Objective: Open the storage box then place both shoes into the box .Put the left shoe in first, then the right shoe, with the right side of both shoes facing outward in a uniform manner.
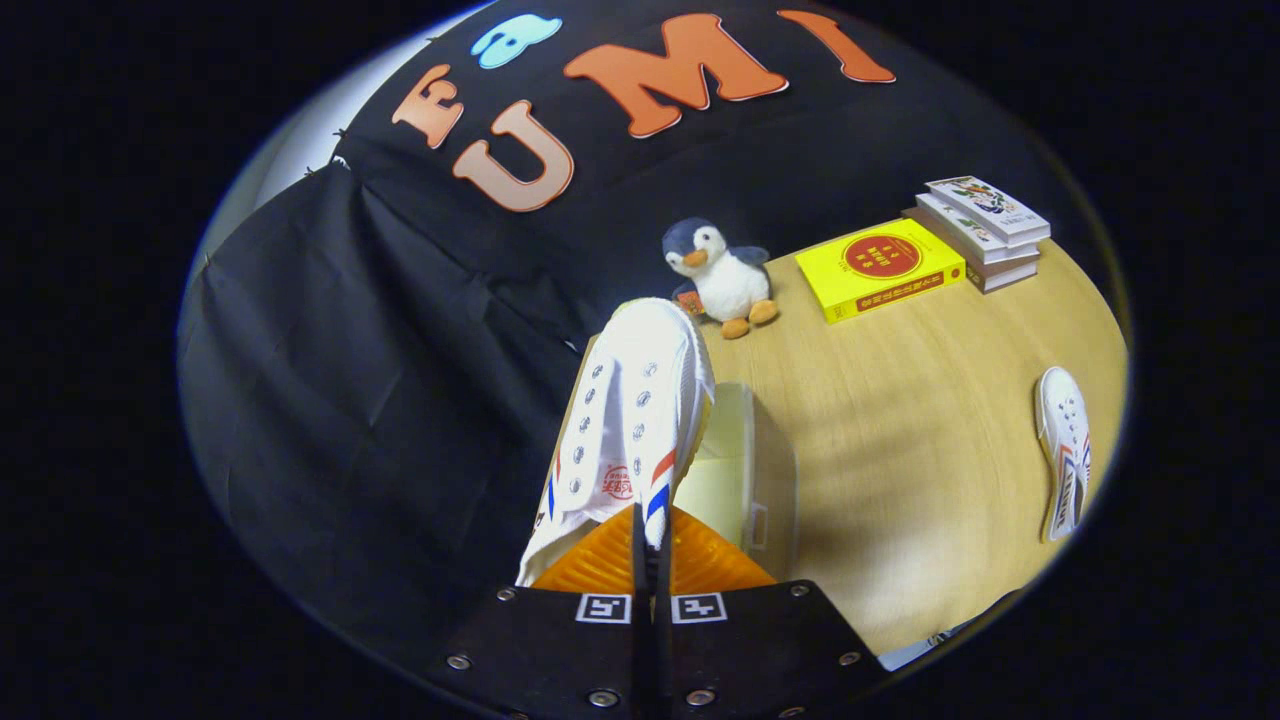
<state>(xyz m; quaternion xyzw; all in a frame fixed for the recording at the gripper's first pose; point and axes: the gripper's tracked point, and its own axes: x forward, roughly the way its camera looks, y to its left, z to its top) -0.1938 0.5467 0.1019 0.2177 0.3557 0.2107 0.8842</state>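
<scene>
Gripper view
Gripper (650,545): fingers pinched together on the collar of a white shoe (630,420), toe pointing away, raised so it clears the box rim.
Storage box (735,470): pale, open, just beneath the held shoe.
Second shoe (1065,450): on the table (900,420), well apart, waiting its turn.
Step (judged): first shoe going in.

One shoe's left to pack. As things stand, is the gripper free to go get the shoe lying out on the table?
Probably not yet: the gripper is shut on the held shoe, above the storage box. The other shoe lies unobstructed on the table.
</scene>
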